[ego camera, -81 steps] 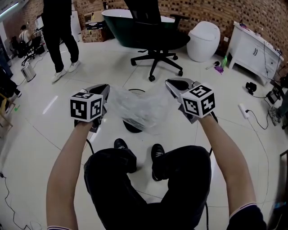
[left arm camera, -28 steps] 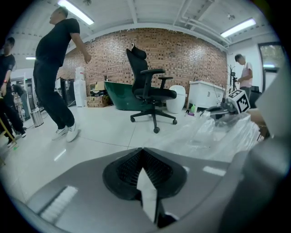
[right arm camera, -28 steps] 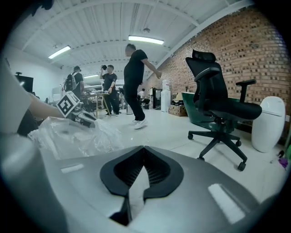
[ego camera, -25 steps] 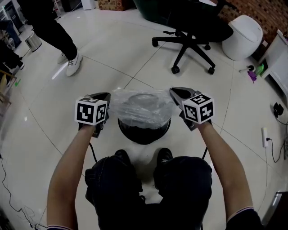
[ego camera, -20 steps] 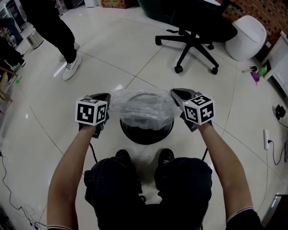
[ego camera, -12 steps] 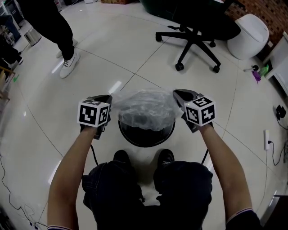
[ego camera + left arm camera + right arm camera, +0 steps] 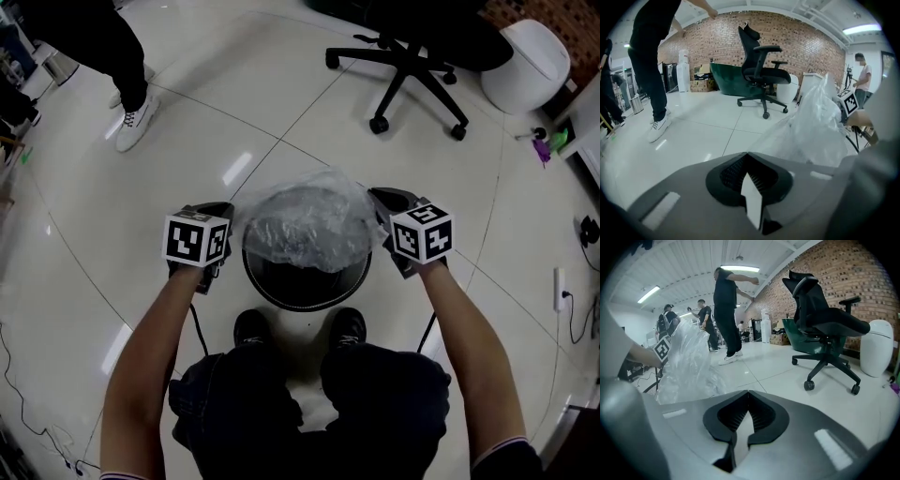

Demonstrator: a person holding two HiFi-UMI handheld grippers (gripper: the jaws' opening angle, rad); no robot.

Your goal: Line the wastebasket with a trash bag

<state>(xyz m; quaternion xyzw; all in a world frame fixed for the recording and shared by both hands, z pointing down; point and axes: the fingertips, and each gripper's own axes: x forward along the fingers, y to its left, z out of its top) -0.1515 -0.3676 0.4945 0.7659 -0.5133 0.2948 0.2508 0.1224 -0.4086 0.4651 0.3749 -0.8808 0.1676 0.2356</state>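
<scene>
A clear plastic trash bag hangs stretched between my two grippers, right over the mouth of the round black wastebasket on the floor. My left gripper is shut on the bag's left edge and my right gripper is shut on its right edge. In the left gripper view a pale strip of film sits pinched in the left gripper, and the bag billows to the right. In the right gripper view the right gripper is closed, with the bag bunched at the left. The bag hides most of the basket's inside.
My feet stand just behind the basket. A black office chair stands on the tiles ahead to the right, beside a white round stool. A standing person's legs are at the upper left. Cables lie at the right.
Both grippers have sunk with the bag held between them. The bag hung above the basket and now lies down over its mouth, covering more of the rim.
</scene>
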